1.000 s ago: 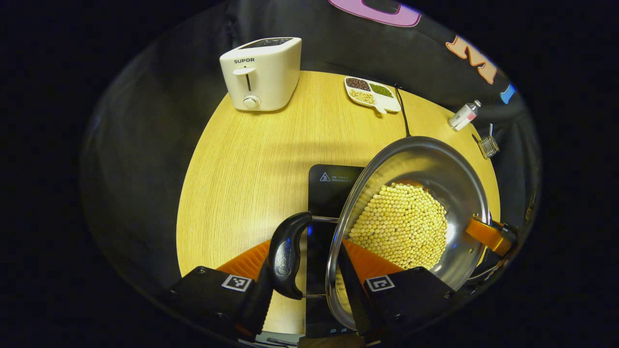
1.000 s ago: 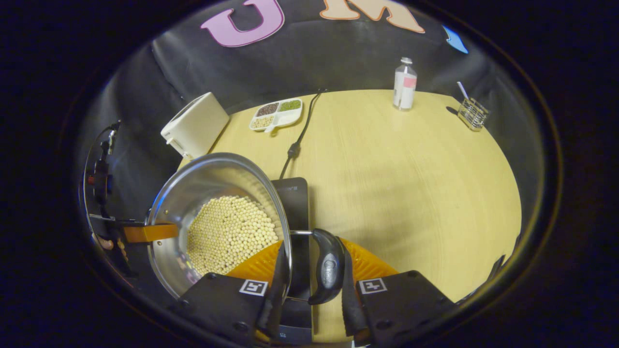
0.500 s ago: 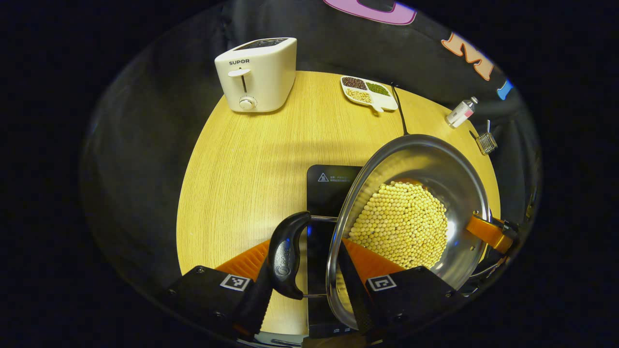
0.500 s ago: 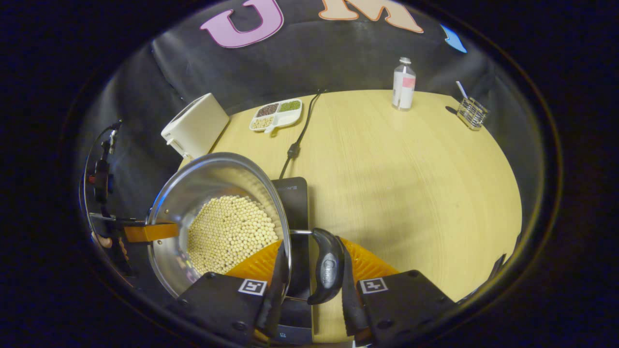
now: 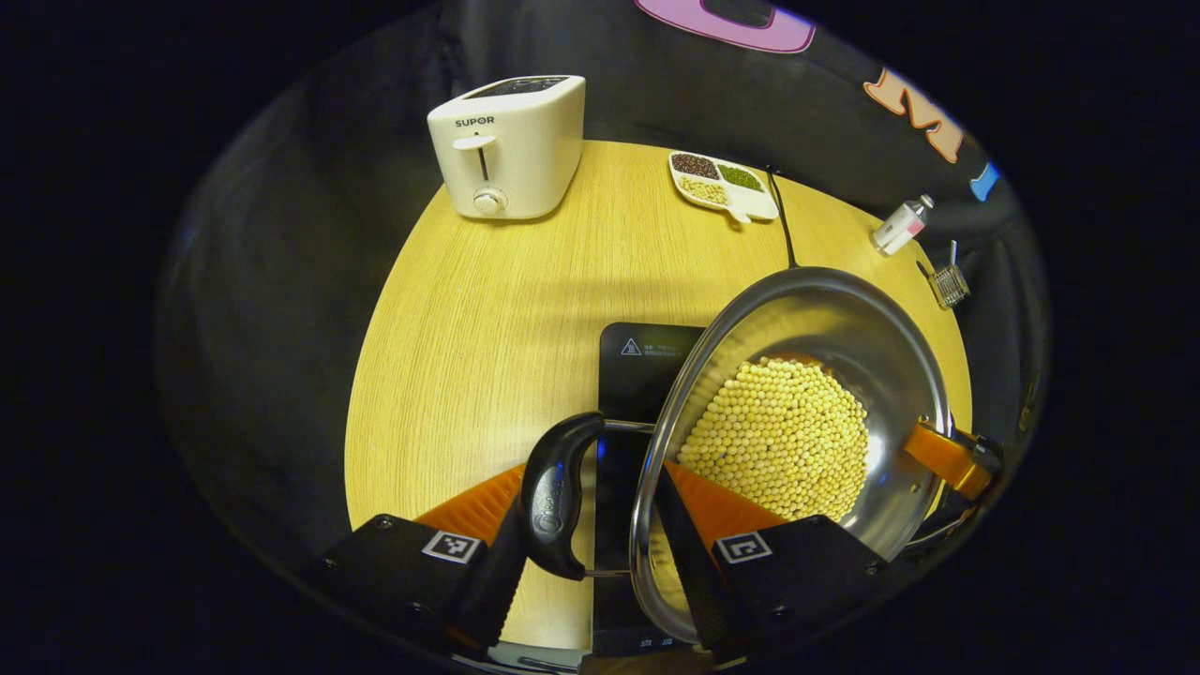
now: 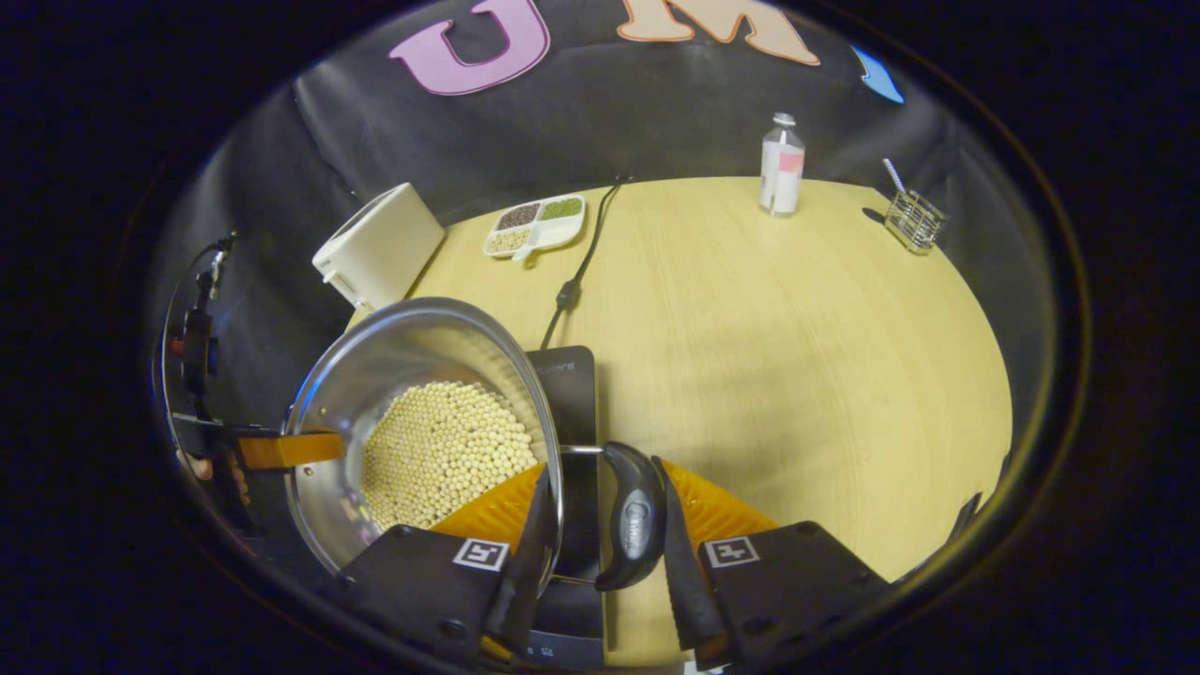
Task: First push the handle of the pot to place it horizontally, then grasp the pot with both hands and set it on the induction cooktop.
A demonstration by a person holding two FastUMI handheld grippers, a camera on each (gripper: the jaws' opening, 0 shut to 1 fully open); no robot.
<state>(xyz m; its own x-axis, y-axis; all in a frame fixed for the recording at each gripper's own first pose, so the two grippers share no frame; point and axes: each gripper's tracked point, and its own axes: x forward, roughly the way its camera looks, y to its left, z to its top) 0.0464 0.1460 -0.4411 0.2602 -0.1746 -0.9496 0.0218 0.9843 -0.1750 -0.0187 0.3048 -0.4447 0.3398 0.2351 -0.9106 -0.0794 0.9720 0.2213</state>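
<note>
Pot (image 5: pixel 872 366) hides most of cooktop (image 5: pixel 647 361); L gripper (image 5: pixel 591 553) contact unclear.

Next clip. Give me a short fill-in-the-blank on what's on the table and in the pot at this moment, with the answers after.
1. The steel pot is full of small round pale ____.
2. The pot is held over the black ____ cooktop.
3. Each gripper has a black pot ____ between its fingers.
4. At the table's far edge, a white ____ stands next to the divided dish.

Answers: beans; induction; handle; toaster
</note>
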